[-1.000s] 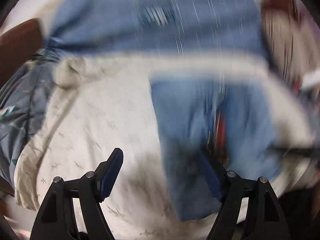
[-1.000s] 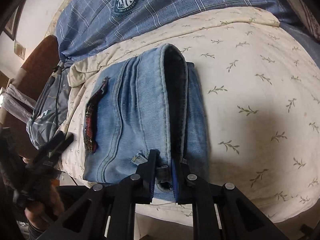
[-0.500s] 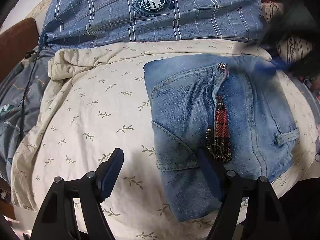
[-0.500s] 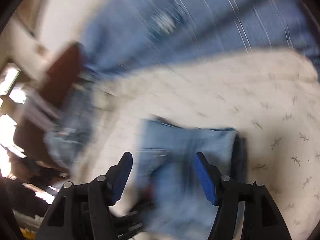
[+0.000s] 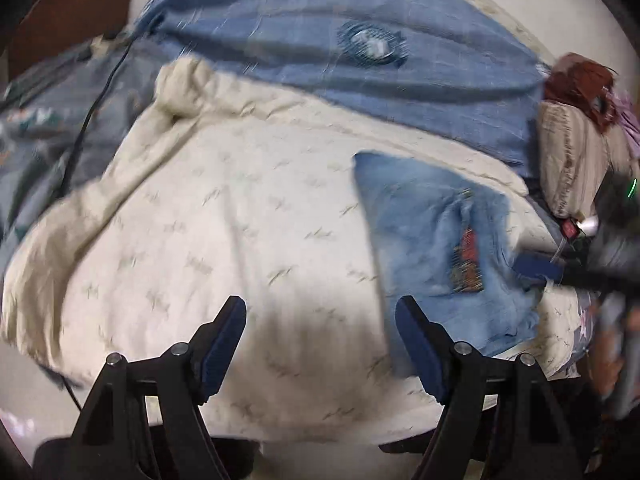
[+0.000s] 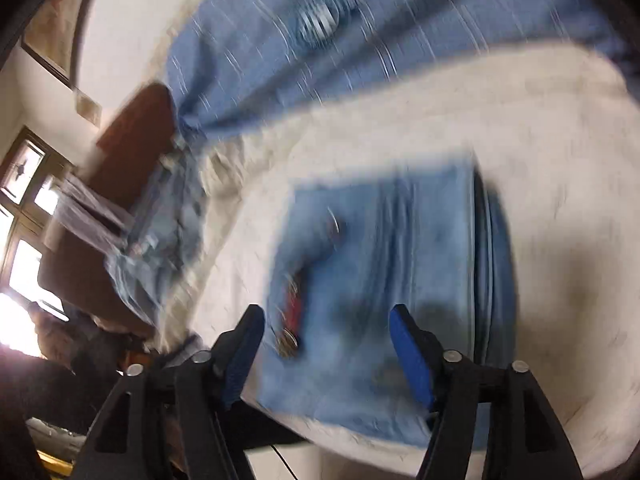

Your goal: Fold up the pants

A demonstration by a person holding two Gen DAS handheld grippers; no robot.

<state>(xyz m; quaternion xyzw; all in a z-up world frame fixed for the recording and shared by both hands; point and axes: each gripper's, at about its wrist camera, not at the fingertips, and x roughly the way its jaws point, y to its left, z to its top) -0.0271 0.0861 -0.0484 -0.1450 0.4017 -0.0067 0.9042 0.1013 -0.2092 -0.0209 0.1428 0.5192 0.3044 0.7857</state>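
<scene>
The folded jeans (image 6: 384, 280) lay on the cream bedspread (image 5: 208, 216), long axis running near to far. Your right gripper (image 6: 326, 344) hung directly over their near end, fingers opening, denim below but not pinched. Your left gripper (image 5: 320, 344) was off to their left over bare bedspread, fingers spread wide, holding nothing.

Left gripper (image 5: 320, 344): black angular arms showing silver round screw heads, fingers (image 5: 222, 344) wearing dark blue pads. Right gripper (image 6: 326, 354): looking the same in build, its brighter blue pads blurring slightly.
</scene>
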